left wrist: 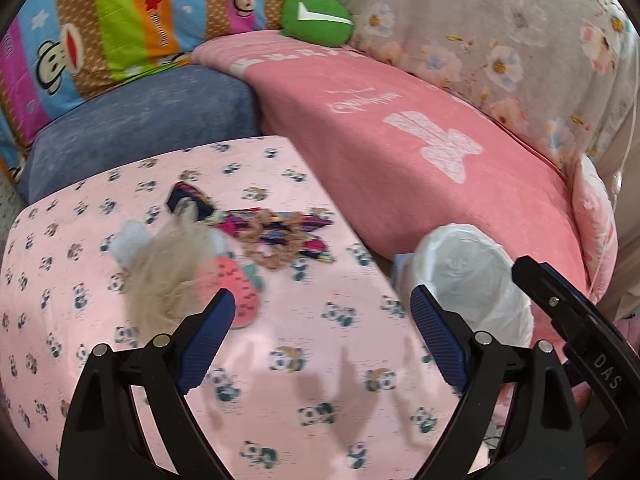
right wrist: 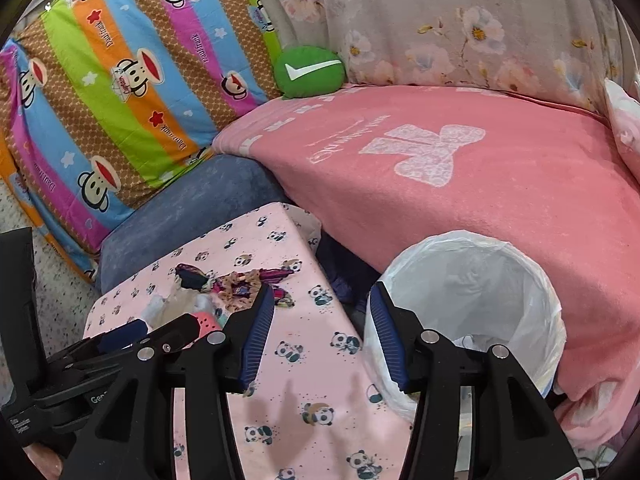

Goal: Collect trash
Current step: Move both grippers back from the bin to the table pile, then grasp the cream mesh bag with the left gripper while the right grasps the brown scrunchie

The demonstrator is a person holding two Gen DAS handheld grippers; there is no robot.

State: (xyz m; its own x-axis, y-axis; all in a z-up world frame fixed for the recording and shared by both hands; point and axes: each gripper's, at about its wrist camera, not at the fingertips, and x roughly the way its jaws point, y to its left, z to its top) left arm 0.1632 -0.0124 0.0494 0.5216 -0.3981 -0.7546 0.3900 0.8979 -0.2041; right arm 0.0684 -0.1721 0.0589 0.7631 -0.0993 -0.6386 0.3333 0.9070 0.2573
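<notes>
Table cover [left wrist: 280, 360]: pale pink, small panda print. Blanket [left wrist: 400, 160]: salmon pink, white bow motif and lettering. Pillow [right wrist: 120, 92]: stripes of blue, green, orange, magenta and dotted brown, cartoon monkey faces. Round cushion [left wrist: 318, 20]: green, white tick. Quilt [right wrist: 460, 20]: grey, pastel flowers. Seat cushion [left wrist: 140, 128]: slate blue. Bin liner [right wrist: 480, 280]: translucent white. Gripper pads [left wrist: 208, 340]: dark blue, ribbed, on black.

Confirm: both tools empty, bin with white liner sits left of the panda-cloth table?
Not quite: the bin stands right of the panda-cloth table, against the pink blanket, as the right wrist view shows. Both tools, left tool and right tool, are empty.
</notes>
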